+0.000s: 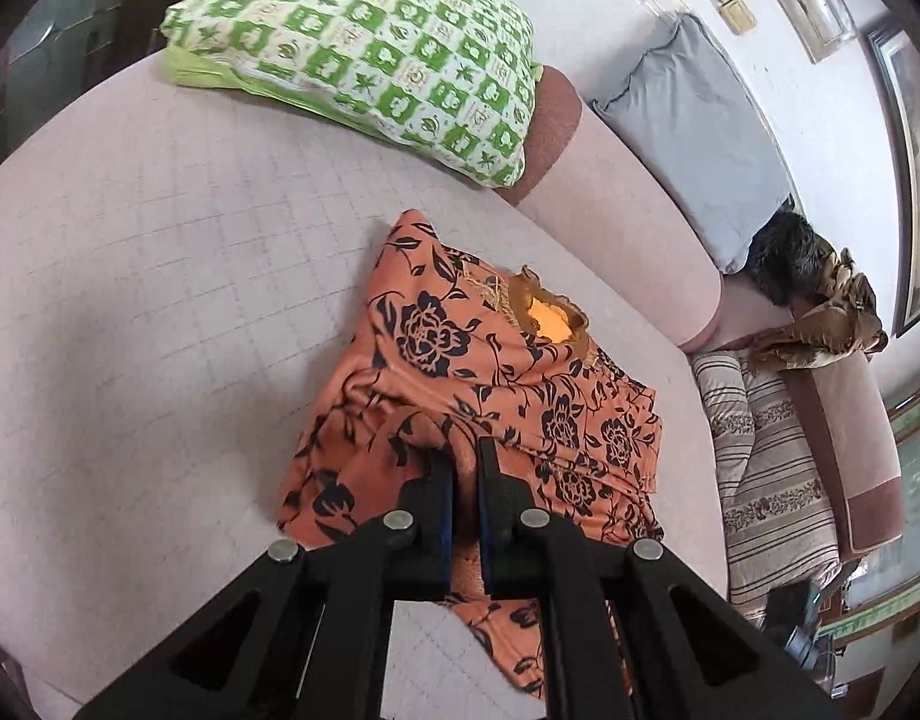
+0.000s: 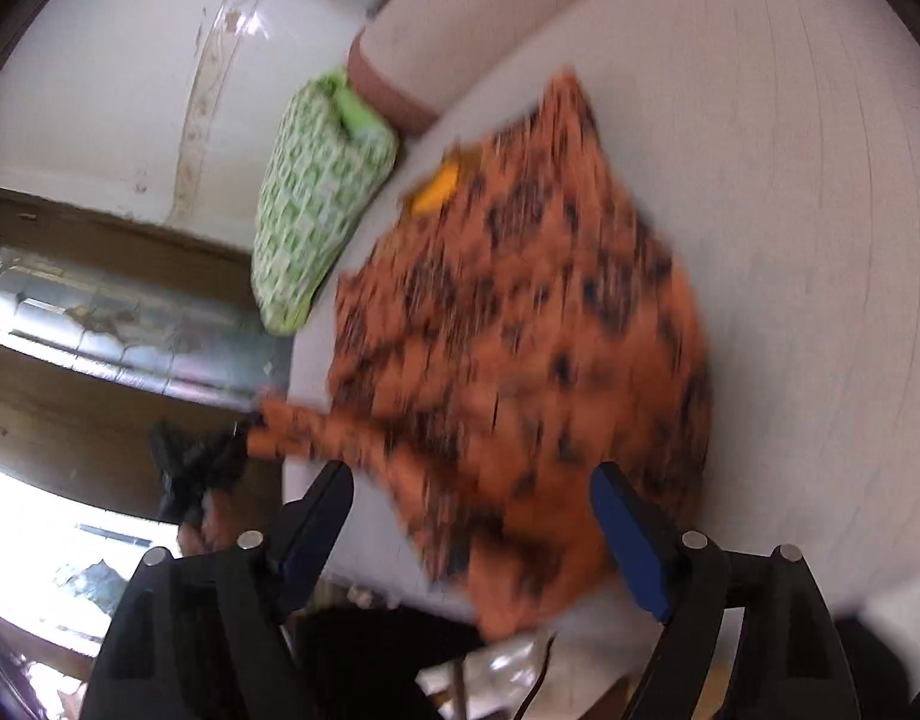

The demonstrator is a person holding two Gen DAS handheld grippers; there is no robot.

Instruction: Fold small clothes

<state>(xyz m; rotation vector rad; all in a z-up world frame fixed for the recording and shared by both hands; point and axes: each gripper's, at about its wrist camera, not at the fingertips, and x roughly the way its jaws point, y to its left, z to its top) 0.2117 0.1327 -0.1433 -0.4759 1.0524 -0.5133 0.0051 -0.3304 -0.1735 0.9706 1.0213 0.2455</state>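
Observation:
An orange garment with a black flower print (image 1: 496, 372) lies partly folded on the pale pink mattress (image 1: 160, 276); its neck opening shows a yellow lining. My left gripper (image 1: 465, 456) is shut on a fold of the garment at its near edge. In the blurred right wrist view the same garment (image 2: 520, 324) spreads on the mattress (image 2: 790, 180). My right gripper (image 2: 472, 480) is open, its fingers spread wide just above the garment's near edge, holding nothing. The left gripper (image 2: 220, 450) shows there at the left, pulling a corner of the cloth.
A green and white checked pillow (image 1: 364, 54) lies at the far side of the mattress, also in the right wrist view (image 2: 316, 204). A grey cushion (image 1: 700, 132), a dark brown bundle (image 1: 820, 288) and striped bedding (image 1: 766, 456) lie at the right. A white wall stands behind.

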